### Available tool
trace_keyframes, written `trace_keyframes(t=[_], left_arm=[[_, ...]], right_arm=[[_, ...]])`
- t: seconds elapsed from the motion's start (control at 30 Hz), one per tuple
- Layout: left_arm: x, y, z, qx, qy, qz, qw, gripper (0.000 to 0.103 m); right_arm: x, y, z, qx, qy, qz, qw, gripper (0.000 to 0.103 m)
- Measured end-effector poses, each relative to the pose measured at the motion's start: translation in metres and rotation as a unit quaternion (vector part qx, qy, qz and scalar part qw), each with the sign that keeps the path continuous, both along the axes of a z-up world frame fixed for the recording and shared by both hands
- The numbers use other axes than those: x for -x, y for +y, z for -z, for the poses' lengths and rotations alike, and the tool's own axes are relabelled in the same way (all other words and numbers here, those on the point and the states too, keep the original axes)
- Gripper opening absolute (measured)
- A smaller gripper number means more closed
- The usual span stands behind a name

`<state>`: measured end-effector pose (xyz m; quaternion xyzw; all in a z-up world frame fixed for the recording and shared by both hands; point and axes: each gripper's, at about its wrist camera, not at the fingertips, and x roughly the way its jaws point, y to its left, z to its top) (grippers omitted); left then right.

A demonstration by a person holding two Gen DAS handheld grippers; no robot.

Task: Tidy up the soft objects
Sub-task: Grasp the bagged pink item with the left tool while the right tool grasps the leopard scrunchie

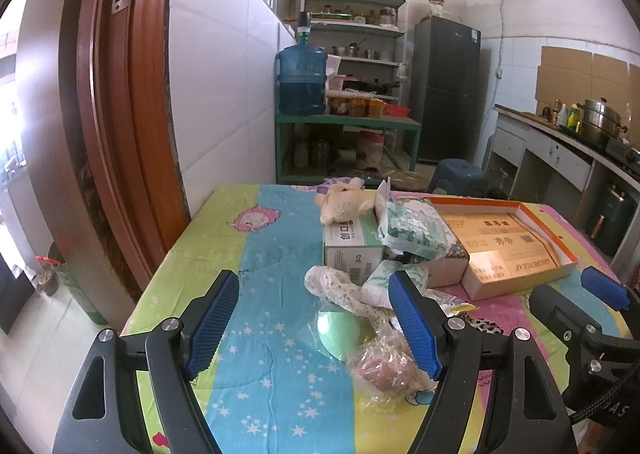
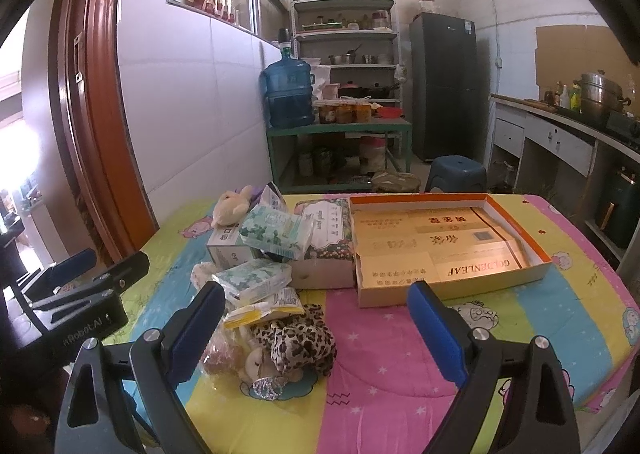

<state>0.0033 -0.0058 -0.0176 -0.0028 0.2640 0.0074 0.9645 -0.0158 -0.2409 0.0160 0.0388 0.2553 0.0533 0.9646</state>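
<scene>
My left gripper [image 1: 316, 320] is open above the quilted table, with a green bowl-shaped item in clear plastic [image 1: 340, 334] and a lace cloth [image 1: 344, 288] lying between and beyond its fingers. A crinkly bag holding something brown [image 1: 384, 370] lies by its right finger. My right gripper [image 2: 316, 332] is open too, nothing in it; a leopard-print cloth [image 2: 300, 338] sits just inside its left finger. A cream plush toy [image 2: 232, 205] rests on a white-green carton [image 2: 228, 248]. Two tissue packs [image 2: 276, 234] [image 2: 256, 278] and a yellow packet [image 2: 264, 310] are piled there.
An open orange-rimmed box [image 2: 448, 246] lies flat at the far right of the table, next to a floral box [image 2: 324, 238]. The table's front and left edges are close. A door frame [image 1: 116, 113] stands left; a blue stool [image 2: 456, 171] and shelves stand behind.
</scene>
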Motion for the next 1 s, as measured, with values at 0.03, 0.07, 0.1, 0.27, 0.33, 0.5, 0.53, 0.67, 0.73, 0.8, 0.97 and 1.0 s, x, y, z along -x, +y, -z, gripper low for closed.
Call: trace_keyframes(t=[0.03, 0.07, 0.1, 0.27, 0.33, 0.5, 0.53, 0.67, 0.73, 0.8, 0.97, 1.0], left_arm=[[0.0, 0.001, 0.002, -0.014, 0.012, 0.0, 0.9998, 0.079], [0.001, 0.001, 0.004, -0.021, 0.02, 0.0, 0.9996, 0.079], [0.0, 0.002, 0.004, -0.034, 0.031, 0.0, 0.9989, 0.079], [-0.006, 0.009, 0.01, -0.034, 0.054, 0.003, 0.9979, 0.079], [-0.008, 0.011, 0.014, -0.027, 0.053, 0.005, 0.9982, 0.079], [-0.015, 0.016, 0.026, -0.012, 0.045, 0.014, 0.9988, 0.079], [-0.016, 0.017, 0.028, -0.007, 0.049, 0.016, 0.9987, 0.079], [-0.023, 0.02, 0.037, -0.011, 0.043, 0.022, 0.9988, 0.079], [-0.028, 0.02, 0.044, -0.009, 0.05, 0.027, 0.9983, 0.079], [-0.031, 0.018, 0.049, 0.001, 0.064, 0.034, 0.9974, 0.079], [-0.035, 0.008, 0.059, 0.045, 0.096, 0.066, 0.9922, 0.079], [-0.035, 0.007, 0.06, 0.055, 0.101, 0.073, 0.9907, 0.079]], right_arm=[[-0.001, 0.0, 0.002, 0.001, 0.003, -0.003, 1.0, 0.093], [-0.001, 0.0, 0.004, 0.002, 0.007, -0.007, 1.0, 0.093], [-0.002, 0.0, 0.008, 0.003, 0.011, -0.011, 1.0, 0.093], [-0.009, 0.0, 0.025, -0.004, 0.041, -0.039, 0.998, 0.093], [-0.013, 0.0, 0.032, -0.012, 0.053, -0.05, 0.997, 0.093], [-0.025, 0.002, 0.049, -0.016, 0.075, -0.062, 0.995, 0.093], [-0.028, 0.002, 0.052, -0.016, 0.079, -0.063, 0.995, 0.093], [-0.037, 0.004, 0.061, -0.008, 0.085, -0.066, 0.994, 0.086], [-0.041, 0.005, 0.066, -0.005, 0.09, -0.069, 0.994, 0.079], [-0.047, 0.003, 0.072, -0.015, 0.106, -0.076, 0.991, 0.071], [-0.058, -0.003, 0.086, -0.05, 0.141, -0.099, 0.984, 0.051], [-0.058, -0.005, 0.087, -0.054, 0.14, -0.102, 0.983, 0.049]])
